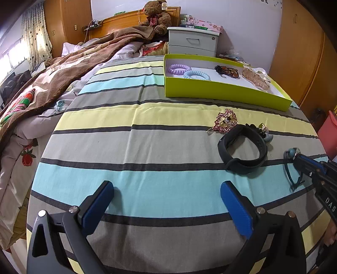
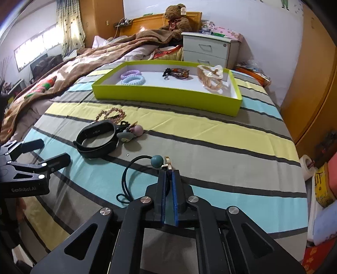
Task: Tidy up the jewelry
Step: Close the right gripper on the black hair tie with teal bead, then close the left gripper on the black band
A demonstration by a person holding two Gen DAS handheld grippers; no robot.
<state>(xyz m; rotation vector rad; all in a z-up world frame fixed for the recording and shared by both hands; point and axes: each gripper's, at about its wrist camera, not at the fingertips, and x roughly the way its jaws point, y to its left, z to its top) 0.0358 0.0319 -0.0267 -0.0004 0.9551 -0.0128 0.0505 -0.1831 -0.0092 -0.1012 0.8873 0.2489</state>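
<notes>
The right tool (image 2: 168, 179) is sitting with its blue-padded fingers pressed together on the dark teal elastic hair tie with a round teal bead (image 2: 134, 175), gripping it near the bead and small gold charm while the loop is lying on the striped bedsheet (image 2: 210, 134) to the left of the fingers. The left tool (image 1: 167, 202) is hovering over the blue stripe with its fingers spread wide apart and nothing between them.

Just beyond the hair tie, a black rubber wristband (image 2: 95, 140) is standing on its edge, touching a small cluster of bobble hair ties in grey and mauve (image 2: 131, 132). Behind those, a pink rhinestone heart-shaped hair clip (image 1: 224, 121) is lying flat on the yellow stripe. These three are lying between the tools and the shallow lime-green cardboard box (image 2: 168, 98) farther up the bed.

Inside the box, a purple spiral hair tie (image 2: 130, 73) and a pale blue spiral hair tie (image 2: 133, 80) are touching each other at the left end, a dark beaded bracelet bundle (image 2: 177, 73) is sitting in the middle, and a translucent peach claw clip (image 2: 210, 79) is resting at the right end.

Behind the box, a brown blanket (image 2: 88, 59) is lying rumpled on the left, a white two-drawer nightstand (image 2: 207, 50) is standing by the wall, and a brown teddy bear (image 2: 175, 20) is leaning against the wooden headboard.
</notes>
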